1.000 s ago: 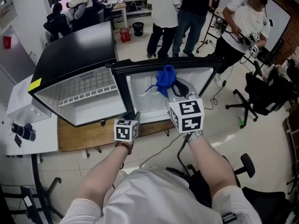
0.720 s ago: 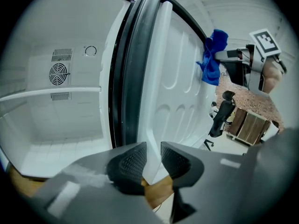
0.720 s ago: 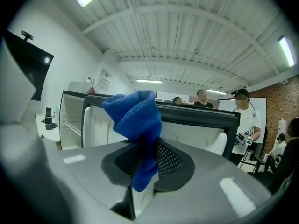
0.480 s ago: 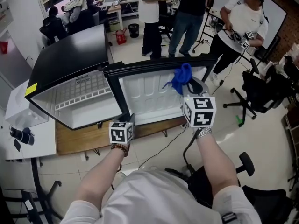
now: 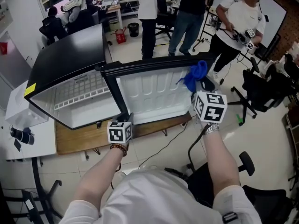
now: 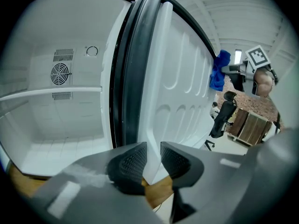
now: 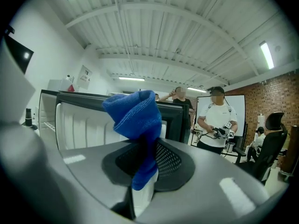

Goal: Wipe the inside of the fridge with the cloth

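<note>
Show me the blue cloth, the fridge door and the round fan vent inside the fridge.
blue cloth (image 7: 134, 118), right gripper view, its bunched upper part.
fridge door (image 5: 152, 94), head view, its white inner liner.
fan vent (image 6: 60, 73), left gripper view, centre of the round grille.

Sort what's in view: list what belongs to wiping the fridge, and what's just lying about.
For the job:
- blue cloth, clamped in the right gripper
- fridge, standing open
- fridge door, its edge gripped by the left gripper

Lying about:
- black bin
- red bag
- office chair
</note>
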{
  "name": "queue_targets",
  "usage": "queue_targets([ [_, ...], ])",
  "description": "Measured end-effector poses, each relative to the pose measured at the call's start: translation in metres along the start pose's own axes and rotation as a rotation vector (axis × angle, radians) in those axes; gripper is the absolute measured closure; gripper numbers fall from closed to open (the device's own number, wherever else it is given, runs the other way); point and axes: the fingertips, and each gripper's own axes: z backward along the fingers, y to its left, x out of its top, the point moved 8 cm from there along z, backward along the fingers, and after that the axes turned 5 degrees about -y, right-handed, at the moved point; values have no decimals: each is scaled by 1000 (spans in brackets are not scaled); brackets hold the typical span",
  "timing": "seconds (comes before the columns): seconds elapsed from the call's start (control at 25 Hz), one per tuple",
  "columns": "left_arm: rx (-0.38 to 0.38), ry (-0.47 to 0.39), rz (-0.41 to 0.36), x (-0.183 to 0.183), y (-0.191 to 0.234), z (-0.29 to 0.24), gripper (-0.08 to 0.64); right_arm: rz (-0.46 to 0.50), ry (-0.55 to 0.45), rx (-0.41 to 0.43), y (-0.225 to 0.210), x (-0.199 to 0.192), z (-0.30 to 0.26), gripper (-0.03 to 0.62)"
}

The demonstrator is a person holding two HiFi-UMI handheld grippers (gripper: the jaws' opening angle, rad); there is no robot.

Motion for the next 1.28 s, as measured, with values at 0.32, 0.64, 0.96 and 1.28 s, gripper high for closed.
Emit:
queue_targets([
  [0.32, -5, -8, 19, 1, -3, 1, 465, -35, -23, 95, 31, -1, 15, 535],
  [0.64, -21, -11, 24, 0, -1, 0, 465, -37, 26, 384, 147, -22, 18, 535],
  [0.96, -37, -4, 18, -1, -1, 1, 468, -22, 107, 526, 223, -49, 5, 534],
  [1.28, -47, -11, 17, -2, 0, 2, 472, -26, 146, 512, 246, -68, -20, 534],
])
